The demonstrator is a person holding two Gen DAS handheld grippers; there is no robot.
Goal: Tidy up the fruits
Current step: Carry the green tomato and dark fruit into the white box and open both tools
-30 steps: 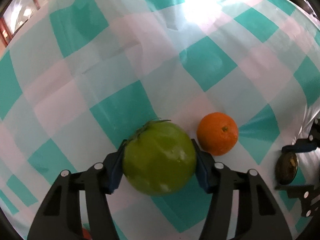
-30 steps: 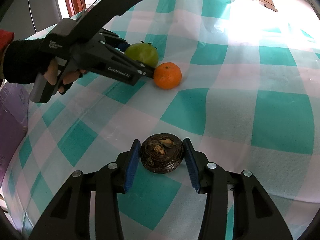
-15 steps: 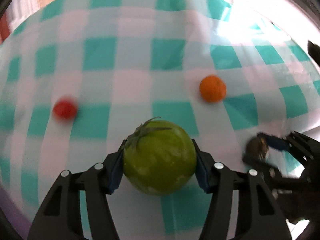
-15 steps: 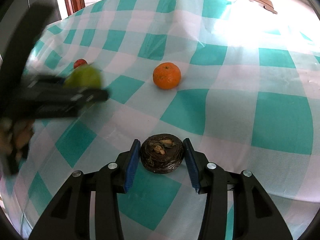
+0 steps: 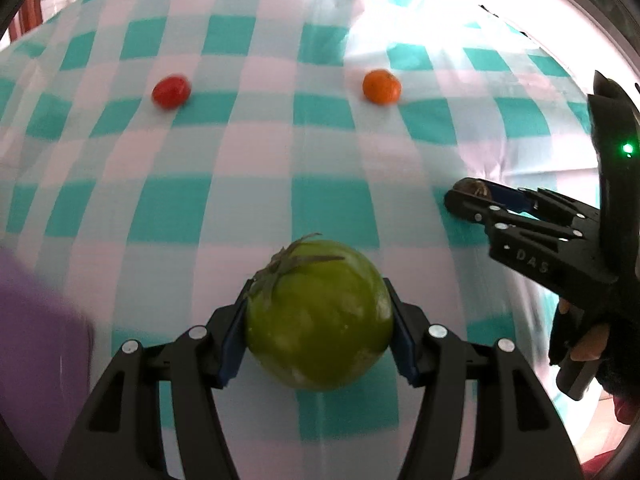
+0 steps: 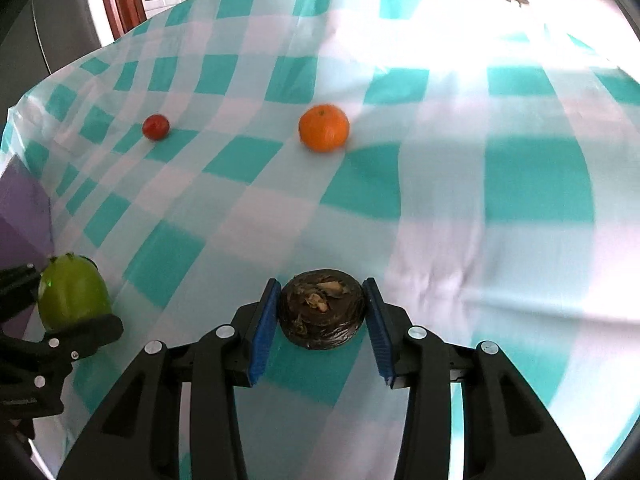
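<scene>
Fingers of the left gripper (image 5: 319, 330) clamp a green tomato (image 5: 319, 314) above the checked tablecloth (image 5: 256, 168). Right of that tomato, the right gripper (image 6: 322, 316) grips a dark round fruit (image 6: 322, 314). Beyond the tomato lie an orange (image 5: 381, 86) and, farther left, a red tomato (image 5: 171, 91).

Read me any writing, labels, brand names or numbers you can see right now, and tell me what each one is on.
"D A S": pale raised letters on the black side of the right tool, seen from the left wrist camera.
No other text is legible: the green tomato, orange, red tomato, dark brown fruit and checked tablecloth carry no writing.
</scene>
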